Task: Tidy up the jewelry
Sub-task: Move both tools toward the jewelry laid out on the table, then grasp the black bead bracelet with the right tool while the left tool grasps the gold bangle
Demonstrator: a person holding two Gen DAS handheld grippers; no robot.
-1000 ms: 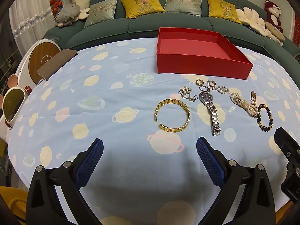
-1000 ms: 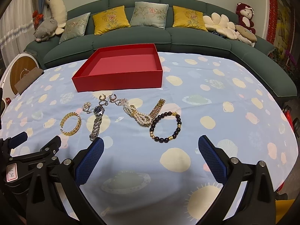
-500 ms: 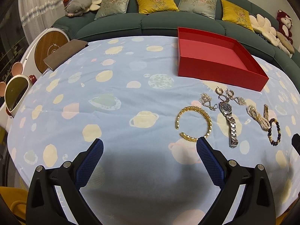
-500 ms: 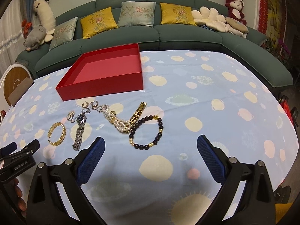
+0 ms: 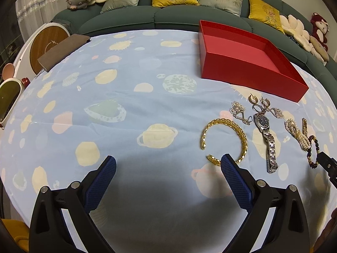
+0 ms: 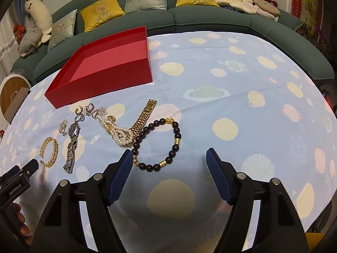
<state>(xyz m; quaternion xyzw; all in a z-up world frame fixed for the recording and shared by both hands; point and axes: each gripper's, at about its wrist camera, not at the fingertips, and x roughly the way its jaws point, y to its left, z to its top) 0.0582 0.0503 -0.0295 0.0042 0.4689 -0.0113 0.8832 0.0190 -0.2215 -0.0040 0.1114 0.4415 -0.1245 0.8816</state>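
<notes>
left claw [image 5: 168,164] agape | right claw [image 6: 169,158] agape | silver watch [image 5: 265,136] strap runs toward camera; dial faces red box [image 5: 248,67]

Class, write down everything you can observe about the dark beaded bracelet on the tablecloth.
The dark beaded bracelet is a closed loop of round, glossy, near-black beads with a few gold-coloured spacer beads and a small gold charm at its far side. It lies flat on the blue patterned tablecloth, at the right end of the jewellery row. Its left edge touches or overlaps the pearl strand and gold watch band. The right tongs stand open just before it, not gripping.
</notes>
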